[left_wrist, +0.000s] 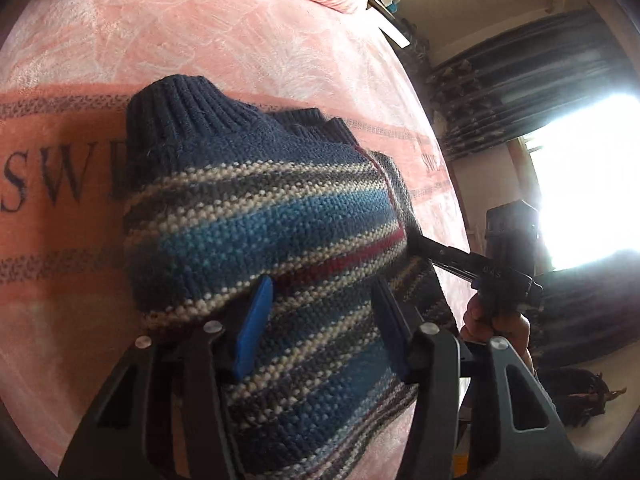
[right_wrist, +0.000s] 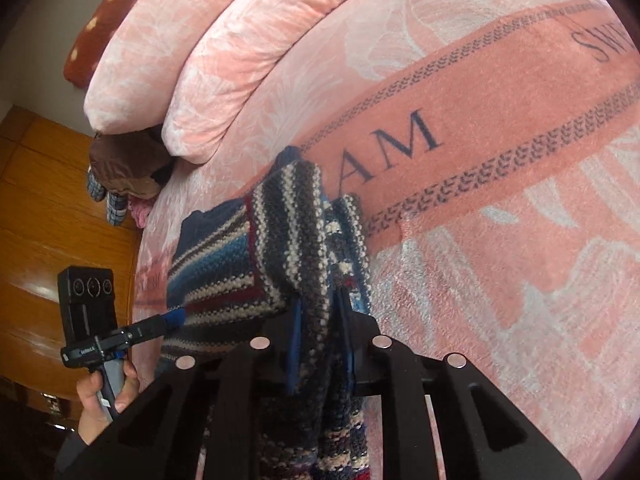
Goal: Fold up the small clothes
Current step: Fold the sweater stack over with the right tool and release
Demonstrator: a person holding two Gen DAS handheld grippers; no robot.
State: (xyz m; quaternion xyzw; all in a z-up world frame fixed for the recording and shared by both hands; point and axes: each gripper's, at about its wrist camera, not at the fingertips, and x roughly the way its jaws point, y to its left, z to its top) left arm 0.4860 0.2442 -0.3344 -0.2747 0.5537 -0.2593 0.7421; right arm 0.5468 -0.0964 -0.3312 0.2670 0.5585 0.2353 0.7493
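A small knitted sweater [left_wrist: 256, 216], striped blue, white, grey and red with a navy ribbed collar, is bunched up near the bed's edge. My left gripper [left_wrist: 322, 320] stands over it, blue fingers [left_wrist: 254, 328] apart; flat striped fabric fills the gap and bulges over the left finger. In the right wrist view the sweater [right_wrist: 280, 232] rises in a bunch, part of it hanging down past the fingers. My right gripper [right_wrist: 322, 320] is shut on that bunch. The left gripper [right_wrist: 176, 316] touches the sweater's lower left edge there. The right gripper's fingertips are hidden in the sweater's right edge in the left wrist view.
A pink plush blanket [left_wrist: 200, 40] with a salmon lettered band [right_wrist: 480, 120] covers the bed. Rolled pink bedding [right_wrist: 208, 60] and a brown garment [right_wrist: 124, 168] lie at the bed's head. A wooden wardrobe [right_wrist: 48, 200] stands beside the bed. A bright window and dark curtain [left_wrist: 520, 80] are on the right.
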